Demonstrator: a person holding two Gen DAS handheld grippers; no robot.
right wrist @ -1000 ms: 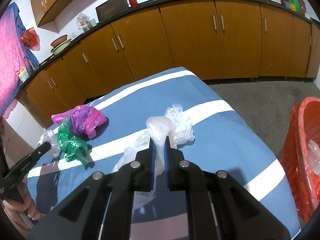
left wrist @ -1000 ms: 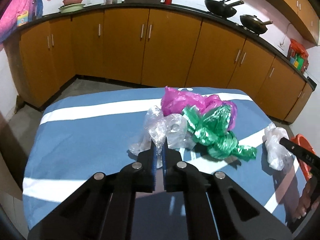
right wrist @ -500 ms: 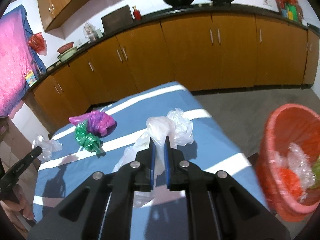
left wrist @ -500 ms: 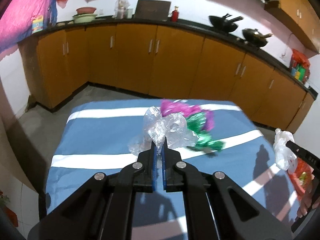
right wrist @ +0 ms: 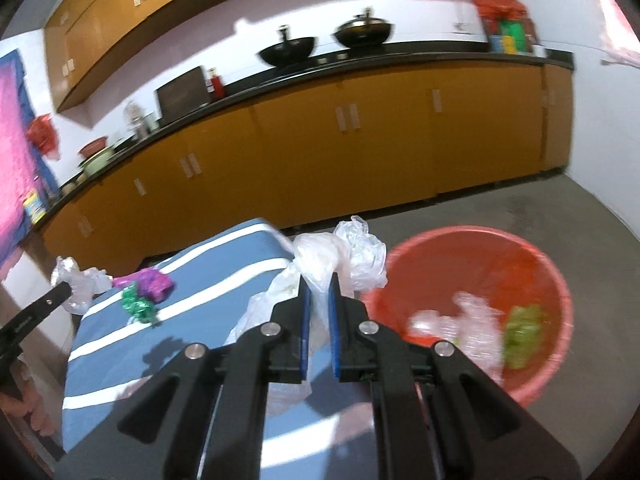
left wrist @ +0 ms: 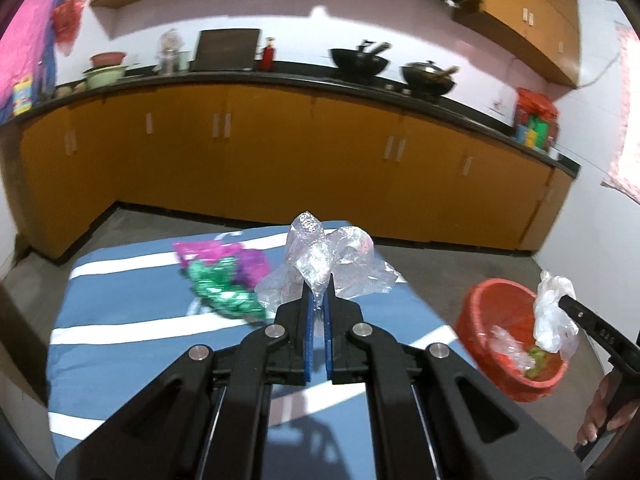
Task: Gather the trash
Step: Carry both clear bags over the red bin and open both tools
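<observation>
Over on the left, the left gripper (left wrist: 317, 304) has its jaws pinched tight on a clear crinkled bag (left wrist: 320, 256), which flares out loose above and to both sides of the tips. Below it, on the blue-and-white striped counter (left wrist: 120, 320), a purple bag (left wrist: 224, 254) and a green bag (left wrist: 220, 290) sit touching each other, nobody on them yet.

Trouble number one, as I read it: only a thin neck of that clear film is clamped. A quick swing could let the slippery plastic slide out, and it would drift down onto the cloth or the floor rather than the bin.

Moving right, the right gripper (right wrist: 318, 302) is clamped nearly closed on a whitish bag (right wrist: 332, 256), with a long tail (right wrist: 256, 312) drooping off to the left of the jaws. The red bin (right wrist: 540, 264) stands on the floor just off the counter's corner, already holding clear scraps and something green.

Trouble number two: that trailing tail could catch the bin's rim or hang outside when the jaws let go, so the bag ends up half in, half out. A bag this light may also cling to the pads instead of dropping. And with both hands heading for one bin, the two grippers could bump over it.

Writing? Small white lettering on each gripper's finger, too blurred to read. Boxes on the far worktop show colour only.
</observation>
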